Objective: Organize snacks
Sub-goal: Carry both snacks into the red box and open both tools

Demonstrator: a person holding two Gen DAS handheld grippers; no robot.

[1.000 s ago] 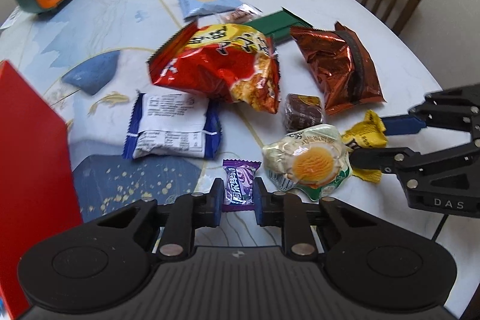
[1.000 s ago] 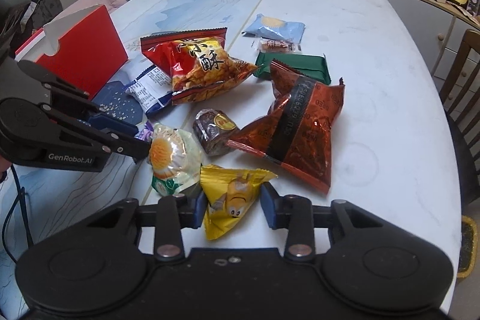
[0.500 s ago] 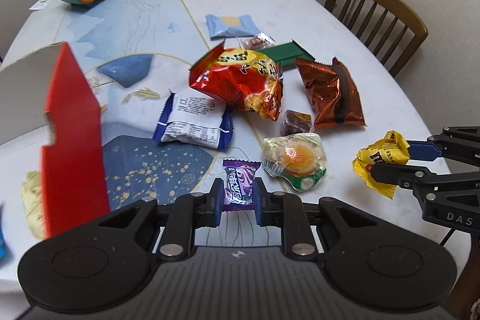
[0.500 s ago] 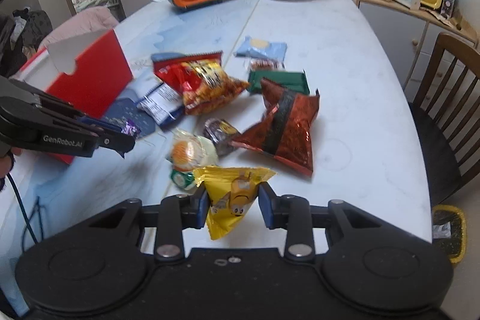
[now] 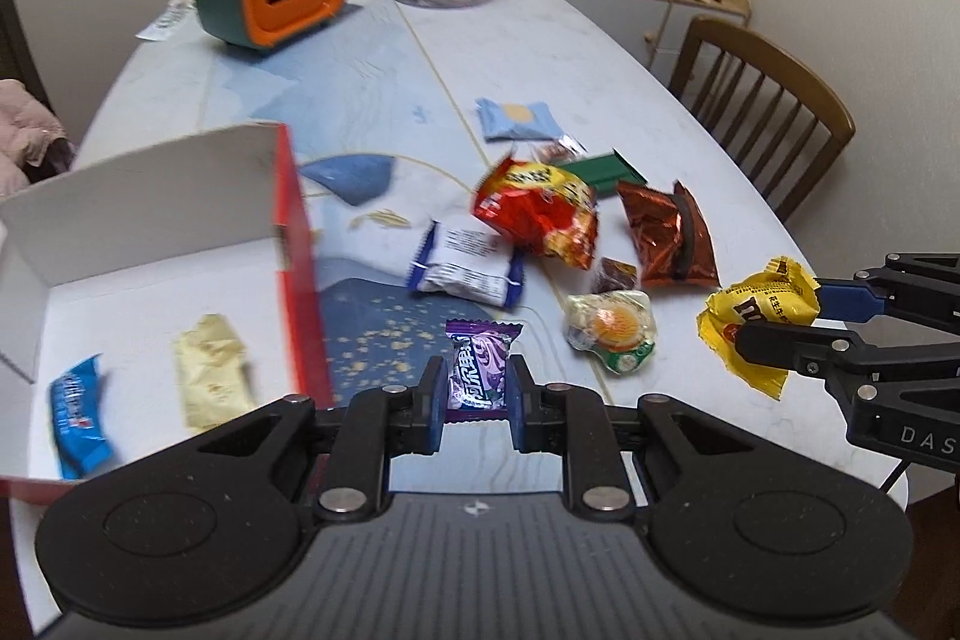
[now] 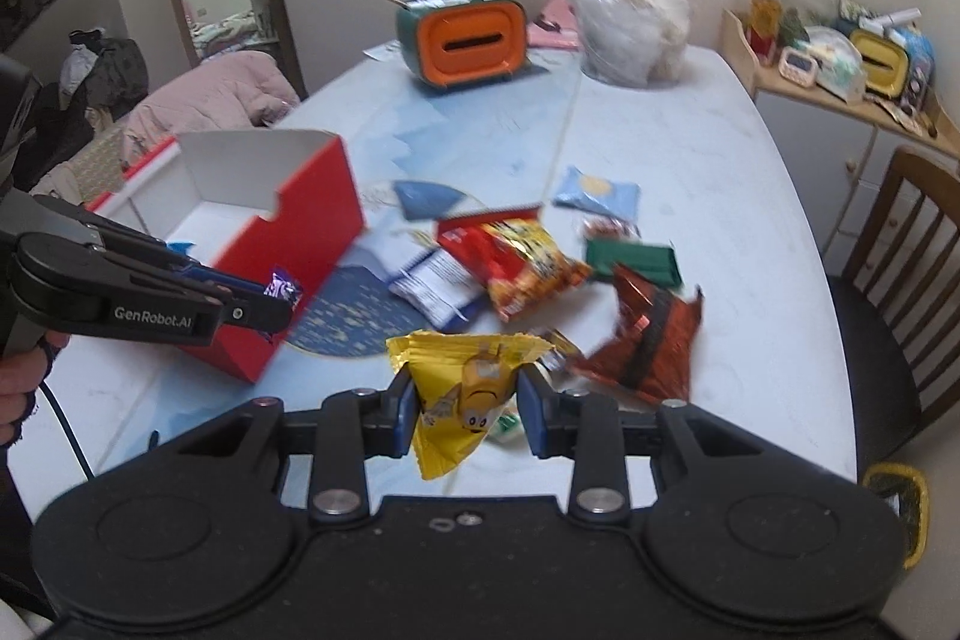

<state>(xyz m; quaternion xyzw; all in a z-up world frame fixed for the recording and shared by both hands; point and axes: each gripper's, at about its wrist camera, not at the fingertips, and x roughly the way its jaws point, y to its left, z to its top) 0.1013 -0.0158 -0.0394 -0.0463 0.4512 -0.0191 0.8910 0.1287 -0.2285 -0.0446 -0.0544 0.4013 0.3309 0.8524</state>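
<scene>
Starting at the left, the red box (image 5: 288,244) stands open on the table (image 5: 600,58), with 2 wrapped snacks already lying on its white floor: a blue packet (image 5: 78,418) and a pale yellow one (image 5: 210,376). Just right of the box wall, the left gripper (image 5: 478,388) is clamped on a purple candy (image 5: 480,364), held clear of the tabletop. Farther right, the loose pile waits: a white-and-blue packet (image 5: 468,268), a red chip bag (image 5: 534,214), a copper foil bag (image 5: 666,232) and a clear-wrapped sweet (image 5: 609,328). At the far right, the right gripper (image 6: 465,409) is pinched on a yellow candy bag (image 6: 462,394), also lifted.

The step in hand looks like carrying both picks to the box. Next, each gripper likely needs to pass over the red wall, lower inside, and part its fingers there.
</scene>
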